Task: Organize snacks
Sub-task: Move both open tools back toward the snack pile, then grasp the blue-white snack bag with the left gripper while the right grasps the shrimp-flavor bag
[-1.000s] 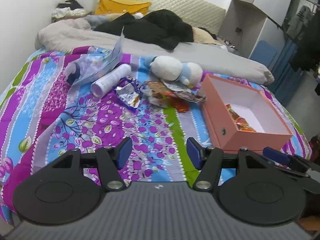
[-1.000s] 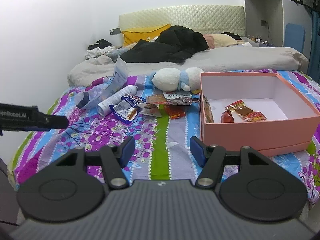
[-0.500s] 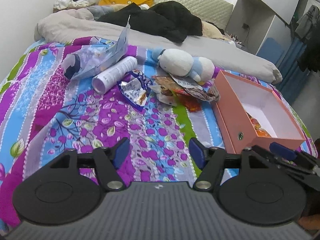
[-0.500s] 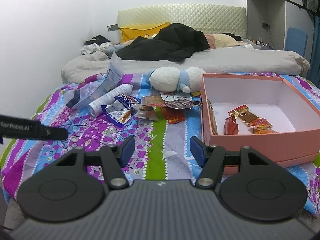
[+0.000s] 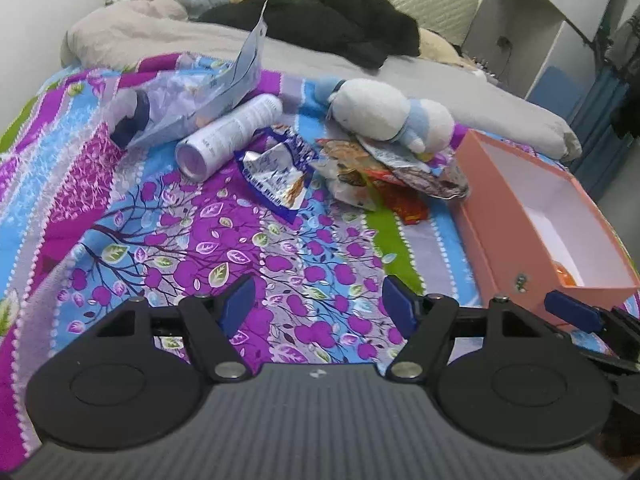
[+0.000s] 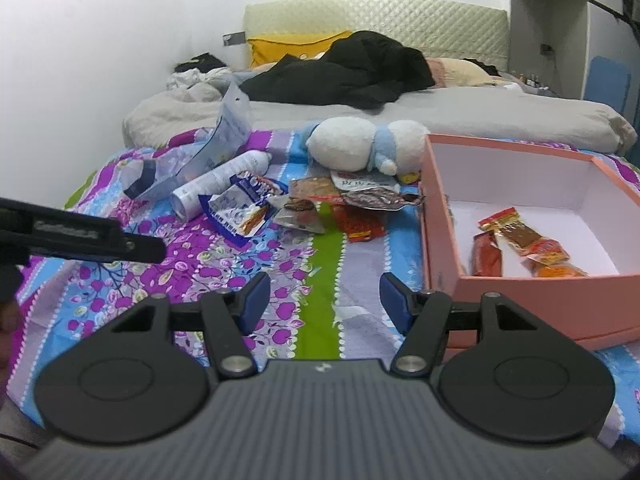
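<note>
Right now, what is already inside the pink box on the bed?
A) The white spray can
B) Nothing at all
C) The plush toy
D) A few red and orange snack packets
D: the right wrist view shows red and orange snack packets lying on the white floor of the pink box, while the plush toy and the spray can lie outside it on the bedspread.

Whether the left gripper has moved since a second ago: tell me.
Yes. The left gripper has advanced toward the snack pile: the blue wrapper and pink box loom larger and nearer in its view.
</note>
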Demonstrator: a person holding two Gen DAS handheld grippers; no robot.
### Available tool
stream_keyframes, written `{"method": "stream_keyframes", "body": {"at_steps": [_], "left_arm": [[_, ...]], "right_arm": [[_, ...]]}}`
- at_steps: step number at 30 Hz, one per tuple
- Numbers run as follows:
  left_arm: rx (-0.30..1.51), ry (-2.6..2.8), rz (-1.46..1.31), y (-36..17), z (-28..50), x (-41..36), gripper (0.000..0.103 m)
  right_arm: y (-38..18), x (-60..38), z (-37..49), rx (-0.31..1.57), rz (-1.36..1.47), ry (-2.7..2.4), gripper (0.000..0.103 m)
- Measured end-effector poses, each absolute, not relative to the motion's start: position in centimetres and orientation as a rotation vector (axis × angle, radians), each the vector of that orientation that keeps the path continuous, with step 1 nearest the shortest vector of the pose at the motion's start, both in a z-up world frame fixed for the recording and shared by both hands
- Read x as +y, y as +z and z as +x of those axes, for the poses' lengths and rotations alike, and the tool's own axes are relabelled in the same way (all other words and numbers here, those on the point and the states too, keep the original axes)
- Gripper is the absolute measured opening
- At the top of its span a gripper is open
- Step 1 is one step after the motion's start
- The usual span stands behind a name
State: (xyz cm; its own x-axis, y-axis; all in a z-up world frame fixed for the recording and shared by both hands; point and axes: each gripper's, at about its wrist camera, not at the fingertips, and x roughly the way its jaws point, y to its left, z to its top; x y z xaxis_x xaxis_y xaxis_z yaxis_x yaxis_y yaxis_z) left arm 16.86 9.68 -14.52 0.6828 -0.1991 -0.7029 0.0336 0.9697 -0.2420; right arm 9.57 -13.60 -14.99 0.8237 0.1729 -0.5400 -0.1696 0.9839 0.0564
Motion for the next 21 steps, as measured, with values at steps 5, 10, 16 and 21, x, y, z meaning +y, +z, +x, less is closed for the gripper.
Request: {"method": "stream_keyframes", "body": {"at_steps": [5,10,16,21], "left_arm": [[0.807,-0.121,-0.245,-16.8,20.0,10.0,0.075],[0.807,-0.11,-0.241,-19.3,23.7,10.0,0.075],[0.823,-0.086,-0.19,-22.2,28.1,10.3,0.075],[0.824,-0.059,-0.146,-23.7,31.4,10.8,0.08]], "right_arm": [[-17.2,-12.8,12.3,0.592,-0.008,0.186,0.063],[-19.2,-12.2,15.4,0.606,-0.012,0.182,0.062],[-20.1,-11.8,18.8,0.574,-0.049,0.143,0.062],[-20.4,-10.7,22.0,0.547,-0.197,0.072,0.059]]}}
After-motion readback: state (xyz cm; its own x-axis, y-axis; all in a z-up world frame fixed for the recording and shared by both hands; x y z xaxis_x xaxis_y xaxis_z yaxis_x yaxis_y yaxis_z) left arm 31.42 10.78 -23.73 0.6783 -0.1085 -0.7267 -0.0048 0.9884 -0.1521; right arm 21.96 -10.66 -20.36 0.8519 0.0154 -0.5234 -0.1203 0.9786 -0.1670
